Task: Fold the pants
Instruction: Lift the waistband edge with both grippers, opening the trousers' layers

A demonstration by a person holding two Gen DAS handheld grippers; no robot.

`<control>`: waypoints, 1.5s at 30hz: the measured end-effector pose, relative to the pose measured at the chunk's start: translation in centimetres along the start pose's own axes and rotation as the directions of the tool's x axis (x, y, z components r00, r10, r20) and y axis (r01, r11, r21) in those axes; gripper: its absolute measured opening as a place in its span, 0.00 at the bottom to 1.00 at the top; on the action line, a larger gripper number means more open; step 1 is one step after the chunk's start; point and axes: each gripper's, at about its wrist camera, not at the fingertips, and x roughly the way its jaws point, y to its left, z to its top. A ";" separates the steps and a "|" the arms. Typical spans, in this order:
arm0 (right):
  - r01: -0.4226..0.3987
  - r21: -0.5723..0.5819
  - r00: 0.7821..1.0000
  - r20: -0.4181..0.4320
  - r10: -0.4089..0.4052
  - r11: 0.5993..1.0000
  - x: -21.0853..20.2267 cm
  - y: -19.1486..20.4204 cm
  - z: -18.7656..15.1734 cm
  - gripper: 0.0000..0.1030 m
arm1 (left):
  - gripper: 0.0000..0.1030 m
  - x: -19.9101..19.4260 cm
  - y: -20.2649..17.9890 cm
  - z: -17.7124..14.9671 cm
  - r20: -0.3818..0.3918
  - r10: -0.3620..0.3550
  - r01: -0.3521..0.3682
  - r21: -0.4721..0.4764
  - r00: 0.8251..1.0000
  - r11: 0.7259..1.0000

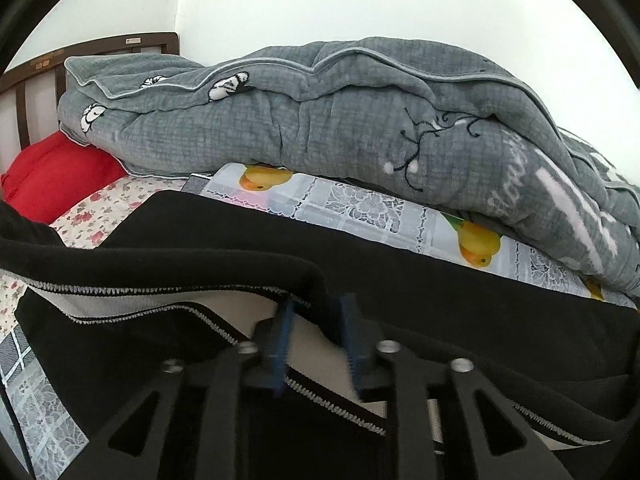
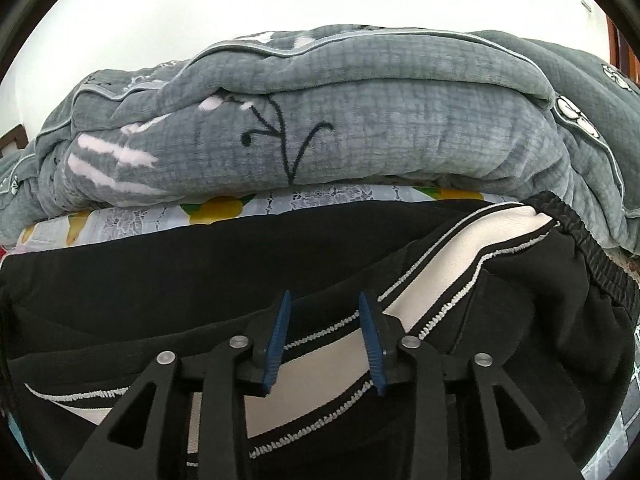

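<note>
Black pants (image 1: 400, 280) with a pale side stripe edged in white stitching lie across the bed in front of both grippers. In the left wrist view my left gripper (image 1: 318, 304) has its blue pads apart, with a fold of black cloth lying over the tips. In the right wrist view the pants (image 2: 200, 272) show their stripe (image 2: 460, 256) and elastic waistband (image 2: 592, 248) at the right. My right gripper (image 2: 324, 300) is open, its blue pads (image 2: 280, 332) resting over the stripe with nothing pinched.
A bulky grey quilt (image 1: 320, 120) is piled at the back of the bed, also in the right wrist view (image 2: 360, 120). A fruit-print cloth (image 1: 380, 208) lies under the pants. A red pillow (image 1: 56, 176) and a dark headboard (image 1: 36, 80) are at the left.
</note>
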 end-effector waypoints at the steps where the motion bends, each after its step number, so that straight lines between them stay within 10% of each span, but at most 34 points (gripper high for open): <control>1: -0.004 -0.006 1.000 0.003 0.005 1.000 -0.1 0.1 0.0 0.39 | 0.28 0.0 0.0 0.0 0.001 -0.001 0.001 0.000 1.000 1.000; 12: -0.025 -0.120 0.998 0.047 0.031 0.992 -1.1 2.0 -0.3 0.60 | 0.61 -0.4 -0.3 -0.1 0.015 0.005 -0.006 0.022 1.000 1.000; 45: -0.037 -0.134 0.999 0.022 0.040 0.990 -0.7 2.2 -0.3 0.68 | 0.74 -0.8 -0.9 -0.5 0.038 0.008 -0.010 0.063 0.999 0.998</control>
